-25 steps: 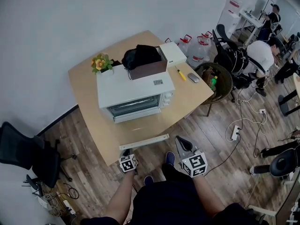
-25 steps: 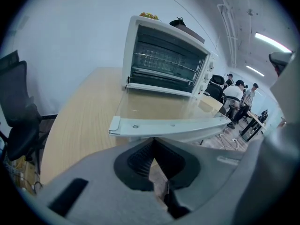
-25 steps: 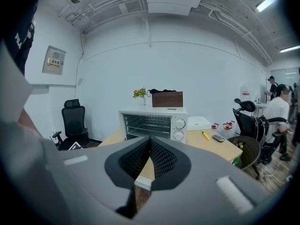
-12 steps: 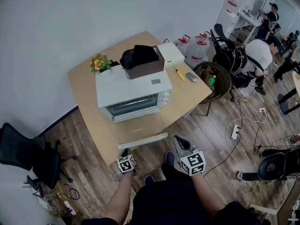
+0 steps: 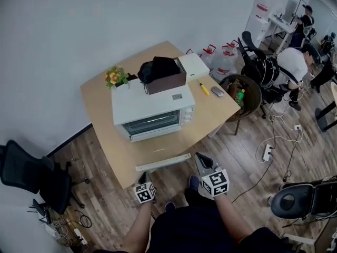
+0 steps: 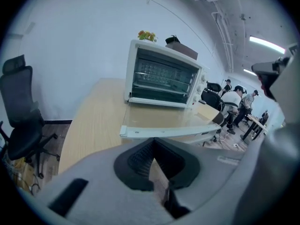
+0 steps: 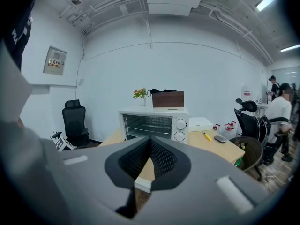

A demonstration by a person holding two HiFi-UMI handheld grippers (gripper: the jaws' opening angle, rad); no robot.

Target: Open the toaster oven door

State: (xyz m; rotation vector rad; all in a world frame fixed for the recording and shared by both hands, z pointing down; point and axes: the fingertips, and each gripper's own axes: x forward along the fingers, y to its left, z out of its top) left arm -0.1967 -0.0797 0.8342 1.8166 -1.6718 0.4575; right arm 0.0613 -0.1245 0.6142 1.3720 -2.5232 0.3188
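Left tongs (image 5: 142, 178) and right tongs (image 5: 202, 158) are pressed together, empty, held off the surface (image 5: 105, 136) edge, likely awaiting approach. The toaster oven (image 5: 152, 109) stands well apart, door (image 5: 151, 122) closed.

1. White boxy toaster oven (image 5: 152, 100): smooth painted metal, glossy glass door (image 5: 150, 123).
2. Pale wooden counter (image 5: 102, 125): smooth laminate-like top, faintly reflective.
3. Brown plank floor (image 5: 105, 204): wood grain, low sheen.

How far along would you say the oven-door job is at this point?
Done: the oven door lies flat open in front of the oven. In hand: nothing; the left hand-held gripper and right hand-held gripper are shut and empty. Left: seemingly nothing.
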